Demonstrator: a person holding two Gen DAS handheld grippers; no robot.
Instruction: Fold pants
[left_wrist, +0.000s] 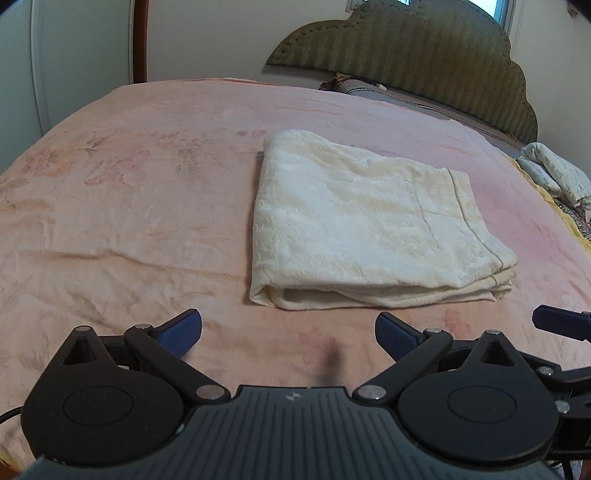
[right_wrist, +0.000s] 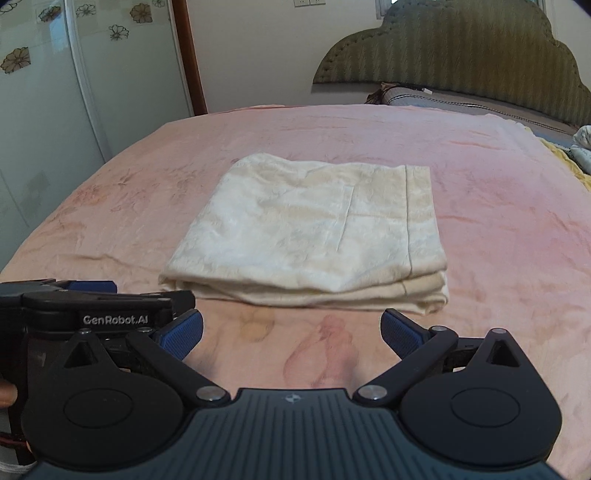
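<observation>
The pants (left_wrist: 365, 218) lie folded in a cream stack on the pink bed (left_wrist: 129, 206), free of both tools. The left hand-held gripper (left_wrist: 288, 334) and right hand-held gripper (right_wrist: 291, 334) gape wide, empty, just short of the stack's near edge. The headboard (left_wrist: 424, 59) is cut off at the frame.

black linkage arms, silver screws, blue ribbed fingers (left_wrist: 181, 332), grey grooved housing, "genrobot.ai" marking.
</observation>
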